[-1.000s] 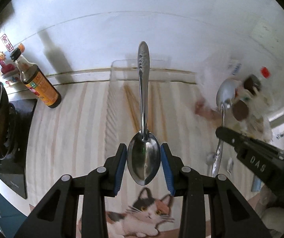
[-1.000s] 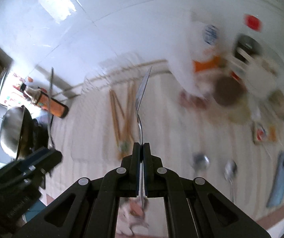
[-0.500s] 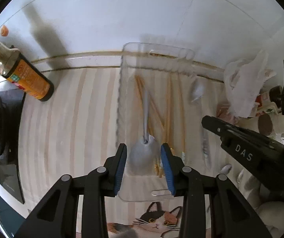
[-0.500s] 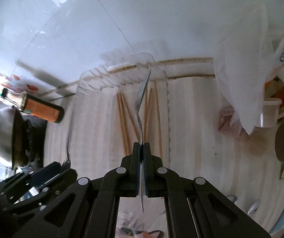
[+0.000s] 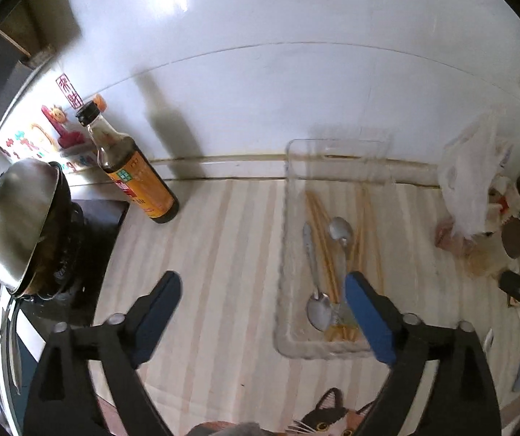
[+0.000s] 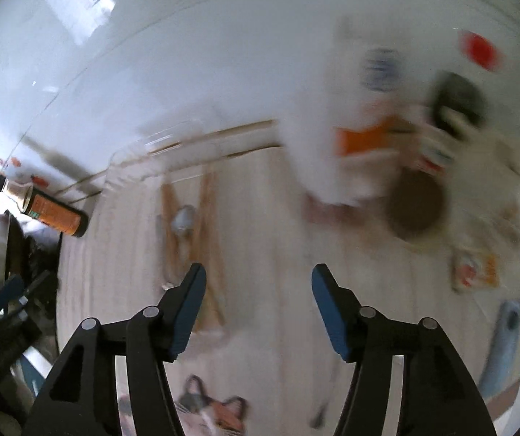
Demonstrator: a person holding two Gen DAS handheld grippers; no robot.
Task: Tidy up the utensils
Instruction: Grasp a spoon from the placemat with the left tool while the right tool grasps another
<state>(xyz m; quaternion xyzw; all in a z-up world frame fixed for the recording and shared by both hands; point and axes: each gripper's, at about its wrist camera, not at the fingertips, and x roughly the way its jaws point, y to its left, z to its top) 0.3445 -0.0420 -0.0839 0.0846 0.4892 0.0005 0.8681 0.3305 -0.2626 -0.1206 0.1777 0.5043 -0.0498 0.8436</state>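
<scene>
Lining white wall (image 5: 296, 83) — striped counter (image 5: 223, 254), cluttered.

We are seeing a clear, glossy plastic tray (image 5: 336, 348) holding two shiny metal spoons (image 5: 318, 312) and pale matt wooden chopsticks (image 5: 327, 254). We are noticing a smooth striped mat (image 5: 223, 254), a glossy white wall (image 5: 260, 72), a polished steel wok (image 5: 16, 218), a glass bottle (image 5: 129, 167) with a paper label and a thin, crinkled plastic bag (image 5: 470, 181).
</scene>
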